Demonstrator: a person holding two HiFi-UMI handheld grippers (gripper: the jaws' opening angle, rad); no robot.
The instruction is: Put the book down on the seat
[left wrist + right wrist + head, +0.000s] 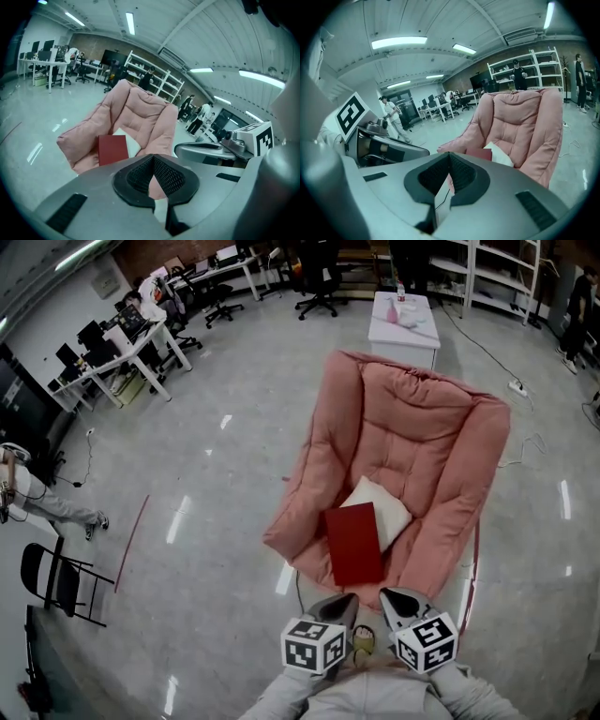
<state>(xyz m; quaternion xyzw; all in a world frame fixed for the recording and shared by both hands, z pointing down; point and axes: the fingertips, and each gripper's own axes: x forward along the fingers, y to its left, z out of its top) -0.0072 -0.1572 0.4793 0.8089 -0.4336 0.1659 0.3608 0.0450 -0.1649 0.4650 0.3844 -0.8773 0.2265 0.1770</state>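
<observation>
A dark red book (354, 543) lies flat on the seat of a big pink padded chair (412, 427), partly over a white cushion (389, 507). Both grippers hang close to my body, short of the chair's front edge and apart from the book. My left gripper (339, 601) is shut with nothing in it, its pads meeting at the tip (153, 157). My right gripper (398, 599) is likewise shut and empty (449, 154). The book (112, 149) shows beyond the left jaws, and its edge (480, 153) peeks over the right ones.
A white table (404, 329) stands behind the chair. A black folding chair (58, 579) and a red floor line (131, 542) are at the left. Desks (122, 343) and office chairs fill the far left; a person (37, 502) stands at the left edge. A cable (516, 387) lies right.
</observation>
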